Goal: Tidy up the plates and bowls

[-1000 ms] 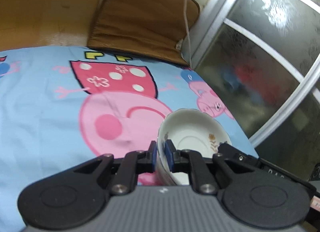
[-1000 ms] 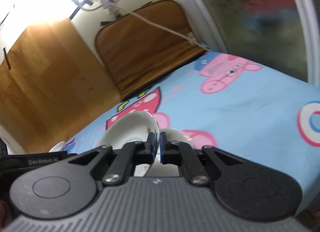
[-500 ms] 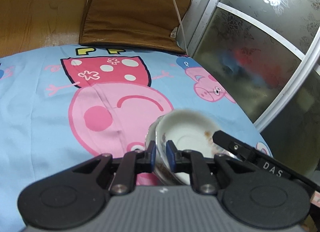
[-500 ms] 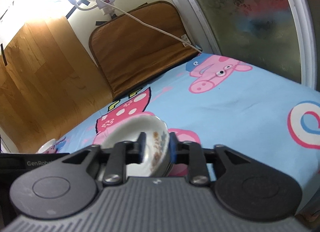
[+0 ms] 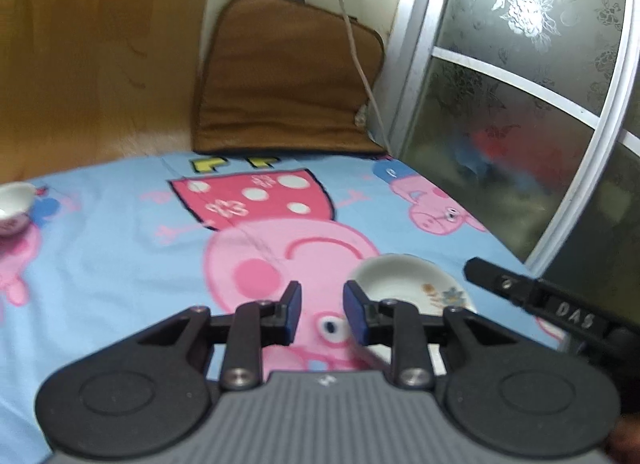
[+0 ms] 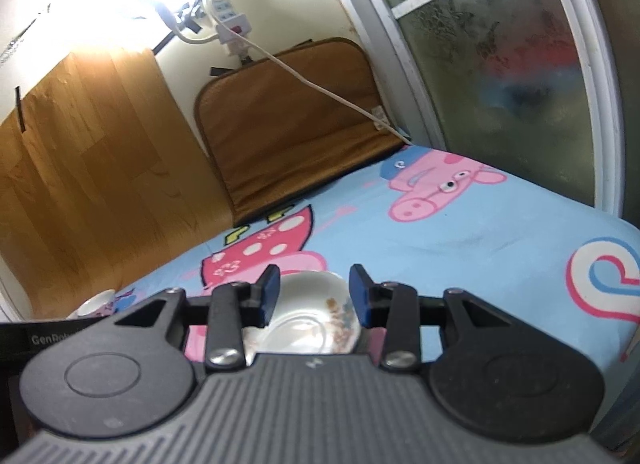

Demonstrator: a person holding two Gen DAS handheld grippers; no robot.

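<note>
A white shallow dish with a flower print lies flat on the blue cartoon bedsheet; a second rim shows under it in the right wrist view. My left gripper is just left of the dish, and its jaws are opening with nothing between them. My right gripper stands open over the dish, which shows between its blue pads without either pad pressing on it. A small white bowl with a purple pattern sits far off to the left on the sheet.
A brown cushion leans on the wall at the head of the bed, with a white cable hanging over it. A frosted glass sliding door runs along the right side. A wooden panel is on the left.
Both grippers, shut on the dishes' rims a second ago, have let go and opened. The tilted dish now lies flat. My left gripper has drawn back to the left and risen slightly.
</note>
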